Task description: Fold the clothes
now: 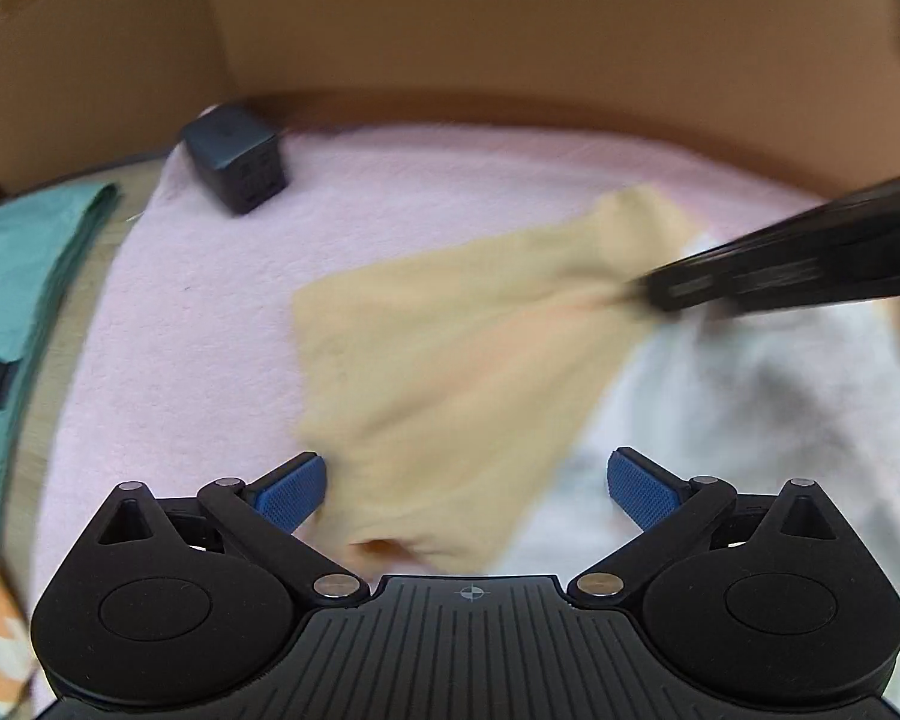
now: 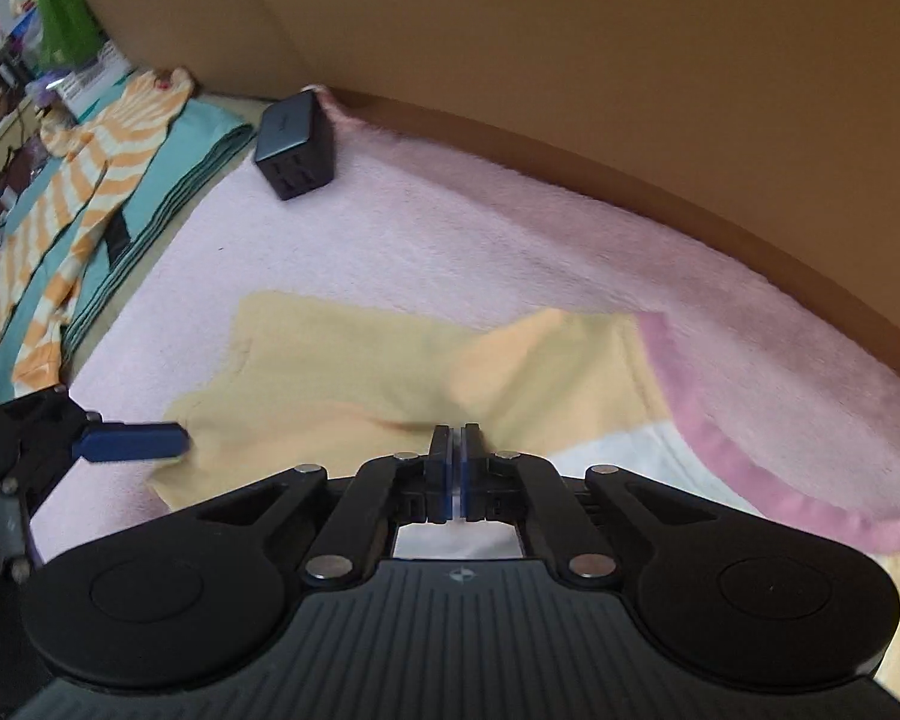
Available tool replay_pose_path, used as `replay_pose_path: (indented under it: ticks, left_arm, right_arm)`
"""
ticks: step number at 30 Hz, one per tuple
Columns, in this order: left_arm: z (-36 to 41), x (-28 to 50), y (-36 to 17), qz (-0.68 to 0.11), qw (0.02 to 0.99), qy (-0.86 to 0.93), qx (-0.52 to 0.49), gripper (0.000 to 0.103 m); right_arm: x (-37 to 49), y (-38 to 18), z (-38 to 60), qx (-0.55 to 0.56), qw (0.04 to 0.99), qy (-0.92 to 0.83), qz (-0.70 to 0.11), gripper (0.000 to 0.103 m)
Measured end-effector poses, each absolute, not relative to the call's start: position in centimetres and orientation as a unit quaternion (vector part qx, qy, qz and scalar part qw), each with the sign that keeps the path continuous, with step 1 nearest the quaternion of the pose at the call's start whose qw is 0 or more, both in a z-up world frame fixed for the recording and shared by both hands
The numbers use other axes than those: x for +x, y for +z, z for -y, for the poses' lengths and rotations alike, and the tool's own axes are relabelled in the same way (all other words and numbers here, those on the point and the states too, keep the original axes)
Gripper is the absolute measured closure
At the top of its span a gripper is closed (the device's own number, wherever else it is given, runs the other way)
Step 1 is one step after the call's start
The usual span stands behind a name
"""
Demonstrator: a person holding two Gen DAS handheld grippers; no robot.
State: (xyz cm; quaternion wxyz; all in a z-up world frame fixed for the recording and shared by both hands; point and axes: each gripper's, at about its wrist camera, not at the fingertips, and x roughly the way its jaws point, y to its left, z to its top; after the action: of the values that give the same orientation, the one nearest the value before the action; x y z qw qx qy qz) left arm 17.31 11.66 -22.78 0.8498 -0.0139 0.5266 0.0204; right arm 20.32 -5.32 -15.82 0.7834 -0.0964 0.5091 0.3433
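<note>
We see one pale yellow garment point(image 2: 342, 372) on the pink blanket point(image 2: 450, 252), pinched by our right gripper point(image 2: 456, 438). Our left gripper point(image 1: 468, 486) spreads wide over it. One black charger cube point(image 2: 297, 147) sits beyond; two folded clothes lie left.

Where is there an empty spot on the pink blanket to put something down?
Bare pink blanket lies between the dark cube and the yellow garment. The near side is crowded: the right gripper pinches the garment, and the left gripper hovers open.

Garment point(image 2: 342, 372): pale yellow. Blanket point(image 2: 450, 228): pink, darker pink hem. Upper left: orange-and-white striped cloth point(image 2: 84, 180) on teal fabric point(image 2: 198, 150), apparently folded.
</note>
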Motion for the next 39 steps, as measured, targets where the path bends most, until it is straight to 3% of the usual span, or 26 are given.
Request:
replay_pose_path:
  ticks: [9,14,16,18,20,21,27,28,29,32,35,36,39]
  left_arm:
    - [-9.8,16.8,-20.1,-0.493,0.869,0.036,0.026,0.000]
    - [-6.0,18.1,-19.0,-0.467,0.882,-0.025,0.056,0.000]
    - [-4.6,19.8,-20.5,-0.475,0.875,-0.032,0.084,0.000]
    - [-4.3,21.2,-21.6,-0.485,0.869,-0.027,0.097,0.000]
    - [-4.5,22.0,-21.3,-0.480,0.873,-0.033,0.080,0.000]
    - [-4.4,22.2,-20.8,-0.471,0.879,-0.044,0.067,0.000]
    - [-4.0,24.8,-23.4,-0.500,0.862,-0.041,0.071,0.000]
    - [-4.8,24.8,-23.8,-0.500,0.863,-0.035,0.066,0.000]
    - [-5.8,24.9,-23.9,-0.500,0.864,-0.030,0.049,0.000]
    - [-9.0,25.0,-24.0,-0.502,0.865,-0.003,0.012,0.000]
    - [-9.2,25.1,-23.9,-0.500,0.865,-0.008,0.028,0.000]
    - [-8.9,25.1,-23.7,-0.501,0.865,-0.002,0.035,0.000]
    - [-7.8,24.6,-22.7,-0.497,0.867,0.004,0.038,0.000]
  right_arm:
    - [18.2,-13.6,16.2,0.004,0.835,0.266,-0.481,0.096]
    - [17.1,-15.9,18.5,-0.023,0.833,0.233,-0.502,0.096]
    - [17.3,-16.2,20.2,-0.014,0.846,0.198,-0.494,0.096]
    - [17.6,-16.3,22.1,0.005,0.856,0.172,-0.488,0.103]
    - [17.7,-15.7,23.1,0.032,0.860,0.163,-0.483,0.101]
    - [17.5,-15.2,22.8,0.023,0.867,0.166,-0.470,0.096]
    - [19.4,-15.9,18.1,0.004,0.856,0.231,-0.462,0.095]
    - [19.8,-16.2,18.1,-0.004,0.859,0.226,-0.460,0.102]
    - [20.2,-16.4,18.2,-0.011,0.863,0.220,-0.455,0.102]
    - [21.3,-16.4,21.4,0.002,0.876,0.164,-0.454,0.098]
    - [21.8,-16.7,25.9,0.048,0.876,0.116,-0.465,0.102]
    - [21.3,-16.2,26.5,0.059,0.879,0.111,-0.460,0.095]
    - [19.4,-14.7,26.9,0.077,0.883,0.122,-0.446,0.095]
